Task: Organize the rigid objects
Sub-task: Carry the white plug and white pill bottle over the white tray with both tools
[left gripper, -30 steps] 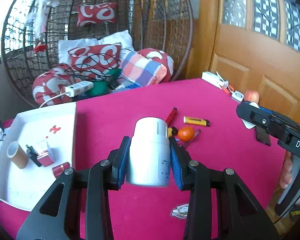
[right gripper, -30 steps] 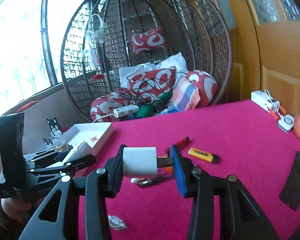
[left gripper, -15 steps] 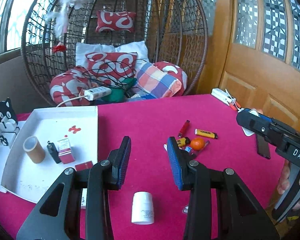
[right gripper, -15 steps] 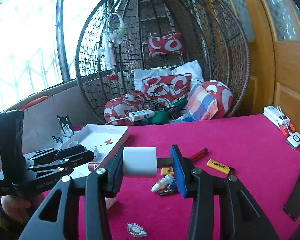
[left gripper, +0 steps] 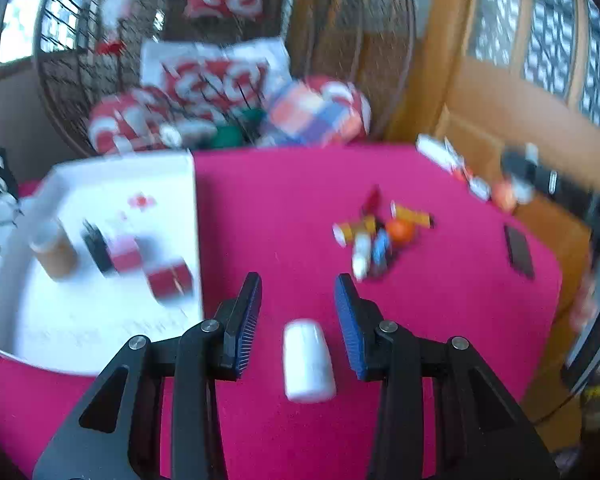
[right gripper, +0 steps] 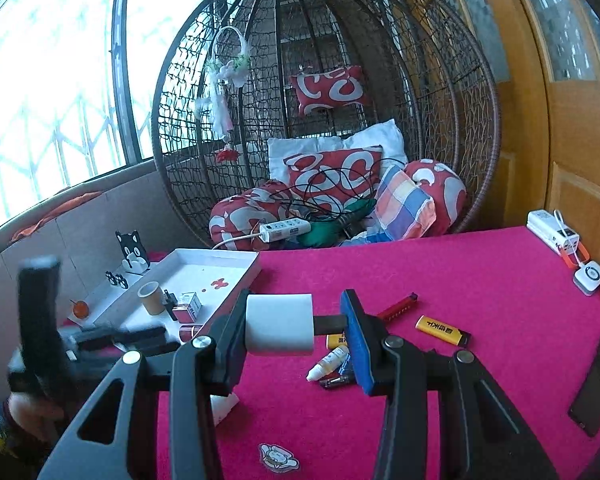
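The white bottle (left gripper: 309, 360) is small and round with a smooth cap. It stands on the pink surface (left gripper: 284, 208), just beside the white tray (left gripper: 100, 332). The left gripper (left gripper: 298, 312) hangs over it with jaws apart, not touching. The right gripper (right gripper: 296, 330) has its jaws clamped on a white plug (right gripper: 279, 324).

A pink table (right gripper: 480, 276) carries a white tray (right gripper: 236, 276), lighters (right gripper: 442, 330) and a phone (right gripper: 598, 384).
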The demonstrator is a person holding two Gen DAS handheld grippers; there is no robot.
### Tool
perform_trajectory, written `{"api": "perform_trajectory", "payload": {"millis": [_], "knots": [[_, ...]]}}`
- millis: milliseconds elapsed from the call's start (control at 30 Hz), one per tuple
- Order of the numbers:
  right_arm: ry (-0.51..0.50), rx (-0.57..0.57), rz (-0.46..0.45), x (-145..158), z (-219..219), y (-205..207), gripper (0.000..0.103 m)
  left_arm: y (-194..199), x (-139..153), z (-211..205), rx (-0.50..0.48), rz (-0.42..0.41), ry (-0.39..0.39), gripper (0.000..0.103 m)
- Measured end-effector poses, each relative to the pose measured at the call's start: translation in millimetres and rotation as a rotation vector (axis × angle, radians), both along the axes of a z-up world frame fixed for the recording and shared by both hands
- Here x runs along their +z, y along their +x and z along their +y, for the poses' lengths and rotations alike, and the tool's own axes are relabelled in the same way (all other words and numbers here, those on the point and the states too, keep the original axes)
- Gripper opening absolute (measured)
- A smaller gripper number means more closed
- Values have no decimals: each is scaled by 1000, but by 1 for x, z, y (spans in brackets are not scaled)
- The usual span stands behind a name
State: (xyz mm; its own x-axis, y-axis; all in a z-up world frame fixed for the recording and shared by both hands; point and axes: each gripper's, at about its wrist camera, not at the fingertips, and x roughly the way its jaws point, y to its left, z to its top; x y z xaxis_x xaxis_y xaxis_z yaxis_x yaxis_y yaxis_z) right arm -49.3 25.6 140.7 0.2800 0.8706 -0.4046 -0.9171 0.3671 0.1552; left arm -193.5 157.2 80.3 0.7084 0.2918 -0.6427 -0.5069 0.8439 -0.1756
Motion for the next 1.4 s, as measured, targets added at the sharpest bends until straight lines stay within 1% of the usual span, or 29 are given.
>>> {"api": "perform_trajectory", "payload": {"millis": [100, 200, 300, 333, 367, 400, 433, 500, 633, 767, 933, 1033, 1200, 1400], "knots": [[-1, -3, 16, -3, -1, 2, 43, 16, -27, -10, -19, 85, -20, 38], [0, 1, 27, -4, -3, 2, 43, 31, -47, -15, -5, 167, -2, 38], [1, 9, 20, -5, -4, 0, 43, 42, -71, -16, -6, 245, -8, 37], [1, 14, 17, -4, -4, -1, 43, 41, -72, -21, -6, 236, 38, 36], [2, 12, 14, -4, -5, -2, 43, 40, -72, -24, -14, 237, 42, 36], [3, 12, 12, -3, -6, -2, 43, 37, -69, -23, -20, 209, 22, 36], [4, 12, 12, -3, -6, -2, 43, 35, -63, -22, -14, 187, 23, 36], [8, 9, 13, -1, -6, -1, 43, 28, -45, -22, -2, 141, 65, 36], [12, 16, -4, 5, -1, -6, 43, 14, -9, -18, 22, 46, 96, 36], [19, 36, -31, 13, 6, -13, 43, -1, 20, -11, 61, -16, 131, 36], [36, 78, -73, 27, 22, -24, 43, -20, 47, 3, 117, -57, 180, 36], [44, 106, -96, 34, 34, -32, 43, -32, 56, 13, 156, -76, 194, 36], [41, 147, -101, 40, 58, -41, 43, -49, 62, 28, 207, -85, 209, 36], [24, 187, -100, 39, 89, -51, 43, -66, 69, 52, 259, -86, 222, 36]]}}
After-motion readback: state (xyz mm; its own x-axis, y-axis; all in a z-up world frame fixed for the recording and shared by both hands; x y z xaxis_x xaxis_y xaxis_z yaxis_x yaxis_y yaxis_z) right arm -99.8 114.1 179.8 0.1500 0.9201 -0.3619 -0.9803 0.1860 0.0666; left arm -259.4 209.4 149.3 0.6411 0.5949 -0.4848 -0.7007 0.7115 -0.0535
